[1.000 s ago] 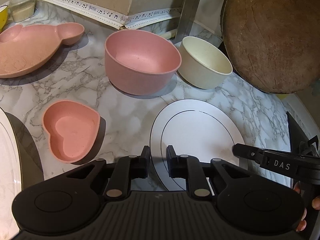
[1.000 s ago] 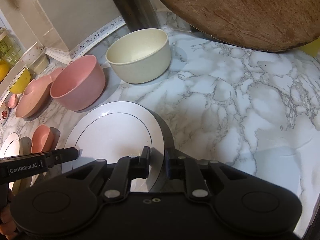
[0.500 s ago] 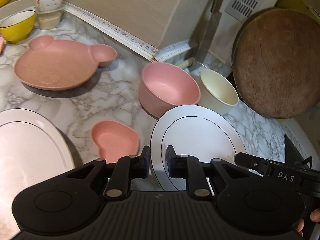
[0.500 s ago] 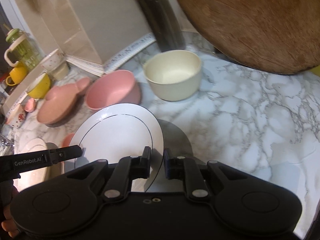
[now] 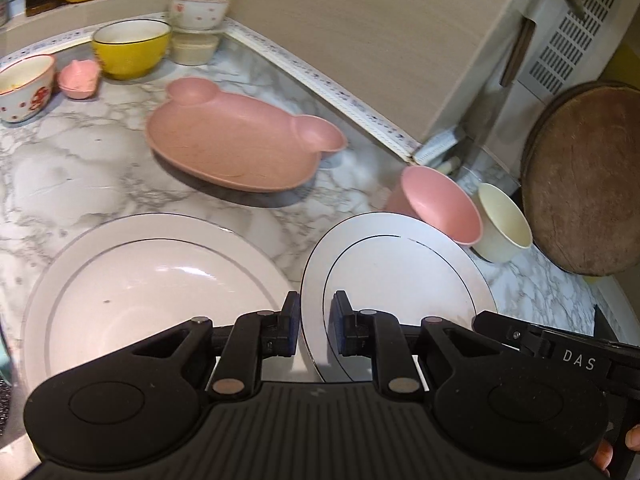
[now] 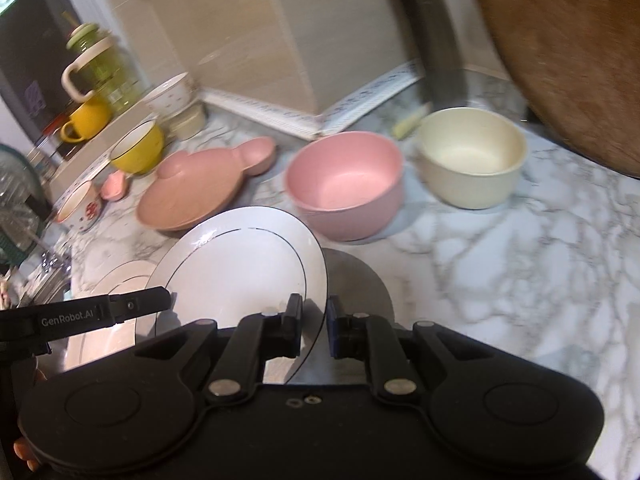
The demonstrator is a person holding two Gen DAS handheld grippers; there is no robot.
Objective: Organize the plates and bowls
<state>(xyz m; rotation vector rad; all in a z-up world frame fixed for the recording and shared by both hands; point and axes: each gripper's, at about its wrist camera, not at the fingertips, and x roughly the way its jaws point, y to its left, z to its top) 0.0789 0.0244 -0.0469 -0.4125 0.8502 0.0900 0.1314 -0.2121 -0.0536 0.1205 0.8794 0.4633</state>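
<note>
Two grippers shared one load: the left gripper (image 5: 314, 326) was clamped on the near left rim of a small white plate (image 5: 400, 276), and the right gripper (image 6: 314, 326) was clamped on its near right rim, so the plate hung in the air between them, its far edge tipped slightly upward. It hovered above a grey-veined marble countertop (image 6: 520, 260), just right of a larger white plate (image 5: 160, 280) lying flat. Both plates were glossy, round and thin-edged, each with a fine dark ring inside the rim. Judging by the sheen, the held plate was glazed ceramic: stiff, moderately heavy, slick under the pads and likely to chip or shatter if dropped. The rim was the only sensible place to hold it, and opposite edges kept it balanced; one grip alone would probably let it swing. Beyond it stood a matte pink bowl (image 6: 344, 192) and, to its right, a matte cream bowl (image 6: 472, 160), both deep and round, seemingly light plastic or fibre composite. Further left lay a flat pink bear-shaped plate (image 5: 240, 148) with two round ear wells. At the far left were a yellow bowl (image 5: 130, 48), patterned white bowls and a tiny pink dish (image 5: 78, 79). A round, worn wooden board (image 5: 584, 176) leaned against the wall at the far right.
</note>
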